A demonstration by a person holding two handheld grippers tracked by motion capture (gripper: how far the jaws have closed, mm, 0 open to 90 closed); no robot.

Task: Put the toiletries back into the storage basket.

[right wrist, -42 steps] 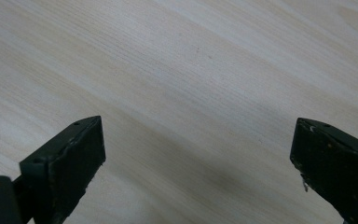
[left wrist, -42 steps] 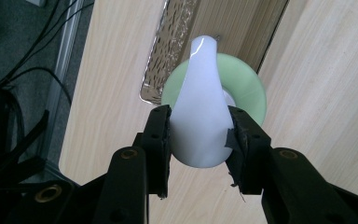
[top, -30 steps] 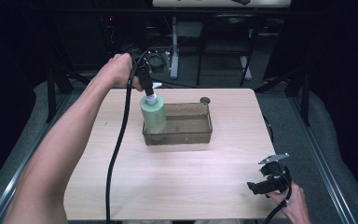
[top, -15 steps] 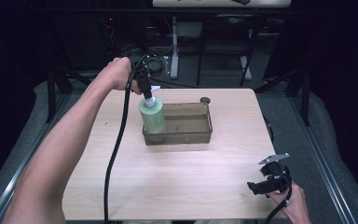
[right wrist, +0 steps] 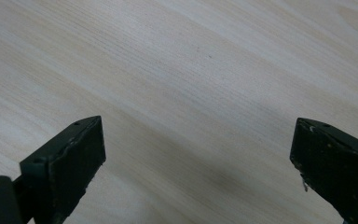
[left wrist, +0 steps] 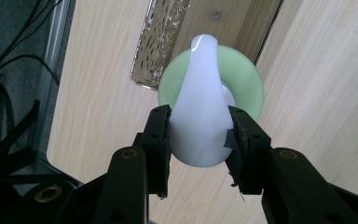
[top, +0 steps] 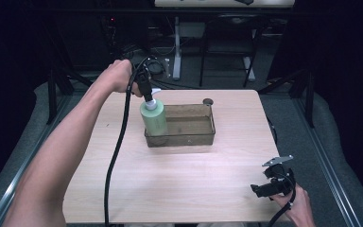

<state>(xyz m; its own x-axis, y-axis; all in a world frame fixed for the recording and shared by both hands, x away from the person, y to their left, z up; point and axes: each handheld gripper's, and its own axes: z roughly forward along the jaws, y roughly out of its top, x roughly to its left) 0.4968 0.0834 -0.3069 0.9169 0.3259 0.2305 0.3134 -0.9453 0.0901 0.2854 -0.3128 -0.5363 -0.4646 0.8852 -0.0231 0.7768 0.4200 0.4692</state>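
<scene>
Two grippers at a pale wooden table (top: 179, 189): my left gripper (left wrist: 199, 135) is clamped on the white pump head (left wrist: 200, 116) of a green bottle (top: 153, 120), both pads pressed against its sides, while my right gripper (right wrist: 196, 154) sits near the table's front right corner with its jaws spread wide and nothing but bare wood between them. From above, I hold the bottle upright at the left end of a clear rectangular tray (top: 203, 139) standing in the middle of the table; whether the bottle's base rests on the tray floor, hangs just over it or sits against the outer wall I cannot tell, as the tinted wall blurs the bottom edge. In the left gripper view the pump's spout points away from me and covers most of the bottle's round green shoulder, so the body below is hidden; a speckled end of the tray (left wrist: 161, 42) shows beyond it, cut off by the top edge. A small dark round object (top: 208, 100) lies on the table just behind the tray's far right corner, too small to identify. My left forearm crosses the table's left side, the black cable trailing beside it
</scene>
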